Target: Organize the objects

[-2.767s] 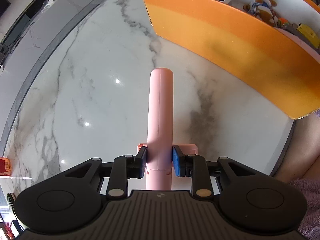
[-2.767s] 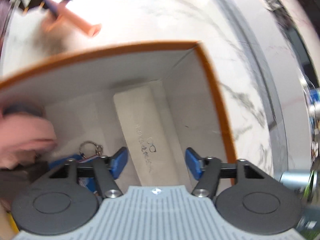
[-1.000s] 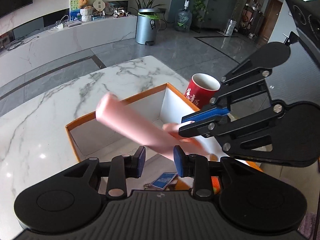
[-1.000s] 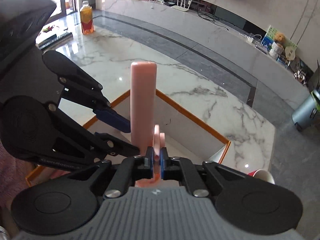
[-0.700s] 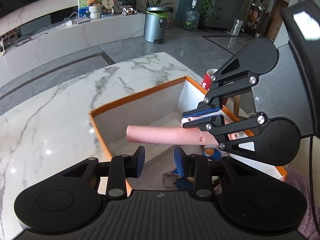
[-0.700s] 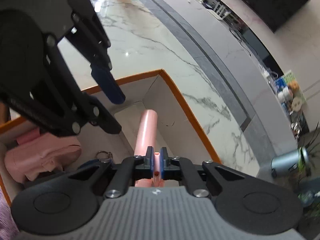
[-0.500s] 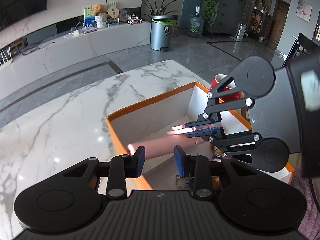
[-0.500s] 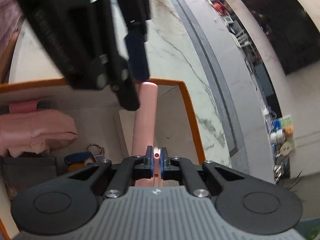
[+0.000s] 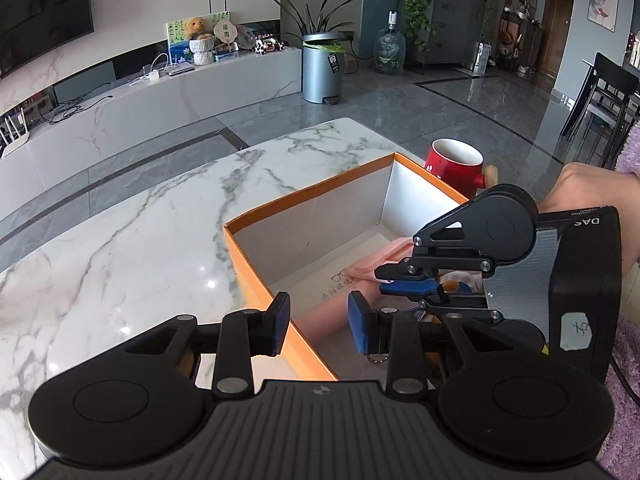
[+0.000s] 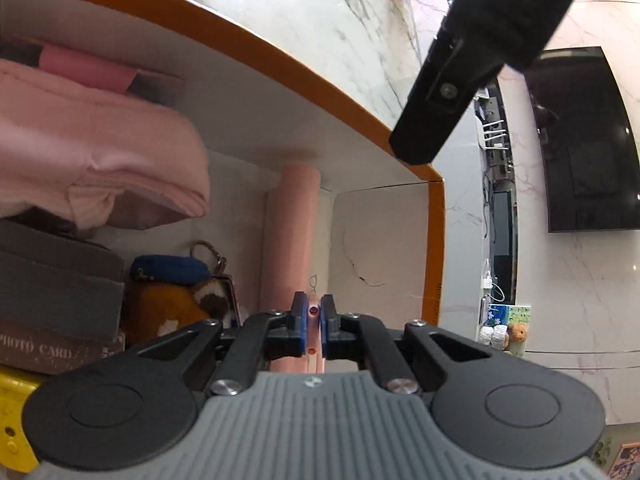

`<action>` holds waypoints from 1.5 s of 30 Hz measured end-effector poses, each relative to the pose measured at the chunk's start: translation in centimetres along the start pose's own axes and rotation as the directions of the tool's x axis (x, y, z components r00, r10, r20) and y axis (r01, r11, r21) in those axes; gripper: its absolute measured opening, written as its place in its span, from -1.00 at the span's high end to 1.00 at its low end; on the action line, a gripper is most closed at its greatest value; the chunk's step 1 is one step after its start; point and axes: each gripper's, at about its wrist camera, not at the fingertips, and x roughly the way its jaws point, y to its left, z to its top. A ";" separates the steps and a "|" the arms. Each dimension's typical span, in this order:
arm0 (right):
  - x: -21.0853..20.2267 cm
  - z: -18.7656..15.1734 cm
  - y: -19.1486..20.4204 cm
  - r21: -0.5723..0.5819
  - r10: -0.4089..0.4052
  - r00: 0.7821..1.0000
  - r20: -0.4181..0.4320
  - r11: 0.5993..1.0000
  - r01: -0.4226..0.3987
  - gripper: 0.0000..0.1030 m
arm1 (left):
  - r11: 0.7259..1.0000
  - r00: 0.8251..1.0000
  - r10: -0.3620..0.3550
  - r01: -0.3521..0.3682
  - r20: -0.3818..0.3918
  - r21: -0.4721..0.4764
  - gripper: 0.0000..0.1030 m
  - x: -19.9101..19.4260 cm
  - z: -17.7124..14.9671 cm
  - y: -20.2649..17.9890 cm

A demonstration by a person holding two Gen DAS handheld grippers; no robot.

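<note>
My right gripper (image 10: 314, 320) is shut on the end tab of a long pink tube-shaped object (image 10: 292, 240). The tube lies low inside the orange-rimmed white box (image 10: 280, 52), along its end wall, over a white glasses case. In the left wrist view the right gripper (image 9: 404, 278) reaches into the box (image 9: 304, 196) from the right with the pink object (image 9: 376, 262) in it. My left gripper (image 9: 318, 322) is open and empty, above the box's near-left rim.
The box also holds a folded pink cloth (image 10: 92, 160), a grey photo-card box (image 10: 52, 304), a brown plush keychain (image 10: 172, 300) and something yellow (image 10: 12, 412). A red mug (image 9: 458, 164) stands behind the box on the marble table (image 9: 120, 248).
My left gripper let go of the pink object and my right gripper took it by its tab. The right gripper swung it down into the box; the left drew back.
</note>
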 end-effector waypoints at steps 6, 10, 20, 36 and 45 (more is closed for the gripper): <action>-0.1 -0.3 1.0 -0.037 0.079 0.997 -0.010 0.996 -0.079 0.80 | 1.000 1.000 0.001 -0.001 -0.002 -0.008 0.27 -0.4 -0.3 0.1; 0.5 -0.6 -0.4 0.055 0.118 0.993 -0.025 0.992 -0.116 0.77 | 1.000 1.000 0.003 -0.003 -0.007 0.006 0.27 -0.6 -0.5 -0.1; 0.4 -2.7 -5.7 0.287 0.299 0.954 -0.021 0.916 -0.280 0.63 | 1.000 1.000 -0.002 0.002 -0.001 -0.001 0.27 -1.6 -0.6 -0.7; -10.1 -4.3 -7.3 0.756 0.197 0.972 0.125 0.615 -0.222 0.29 | 0.986 0.970 0.149 -0.161 0.191 0.047 -0.17 -8.3 -1.3 -5.2; -19.8 -4.3 -3.9 0.958 -0.117 0.980 0.161 0.257 -0.127 -0.21 | 0.949 0.874 0.262 -0.310 0.408 0.054 -0.74 -13.1 -3.9 -9.9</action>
